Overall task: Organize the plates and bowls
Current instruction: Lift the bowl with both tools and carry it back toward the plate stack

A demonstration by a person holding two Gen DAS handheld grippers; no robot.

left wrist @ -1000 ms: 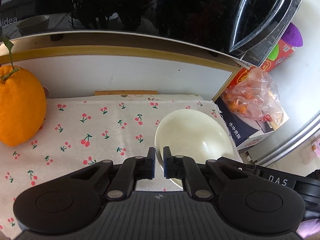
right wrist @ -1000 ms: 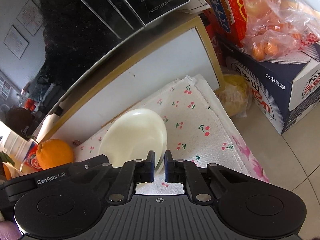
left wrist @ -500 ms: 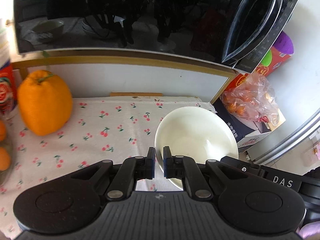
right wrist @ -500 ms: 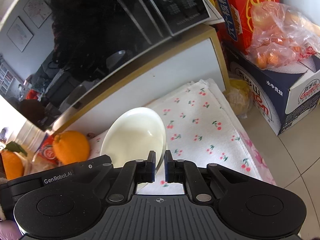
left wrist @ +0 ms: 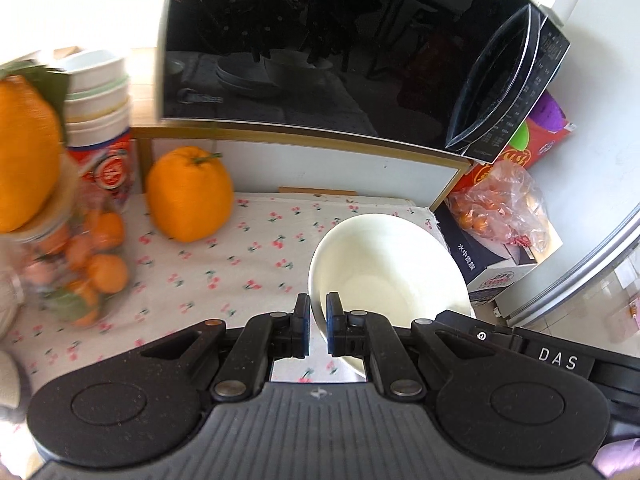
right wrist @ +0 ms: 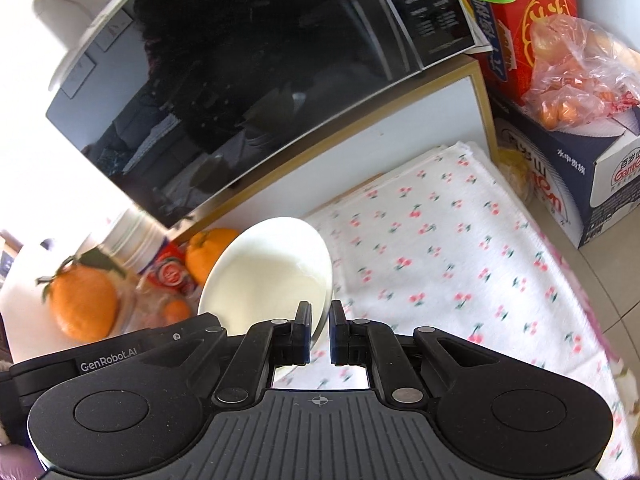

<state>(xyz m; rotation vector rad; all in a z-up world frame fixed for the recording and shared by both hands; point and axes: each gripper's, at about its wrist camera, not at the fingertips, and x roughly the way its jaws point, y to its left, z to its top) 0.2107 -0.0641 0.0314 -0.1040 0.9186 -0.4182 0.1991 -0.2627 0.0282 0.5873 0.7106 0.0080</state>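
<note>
i have the cream bowl pinched from both sides. the left gripper has its jaws clenched on the bowl's near-left rim, with the thin wall running between the two blue pads. the right gripper has its jaws clenched on the opposite rim, which shows at the lower right edge of the bowl in my right view. the bowl sits tilted between the two tools, over the white cloth with the cherry print that covers the tabletop; i cannot tell from either view whether its base touches the cloth.

behind the cloth is a white panel with a gold frame, and above it a black microwave with a glossy door. a big orange stands on the cloth at the back left, well apart from the bowl. further left is a clear bag of small oranges, another large orange close to the lens and blurred, and a stack of pale bowls on a red and white tub. to the right, off the cloth, a dark blue carton carries a plastic bag of small fruit, with a red box behind it.
</note>
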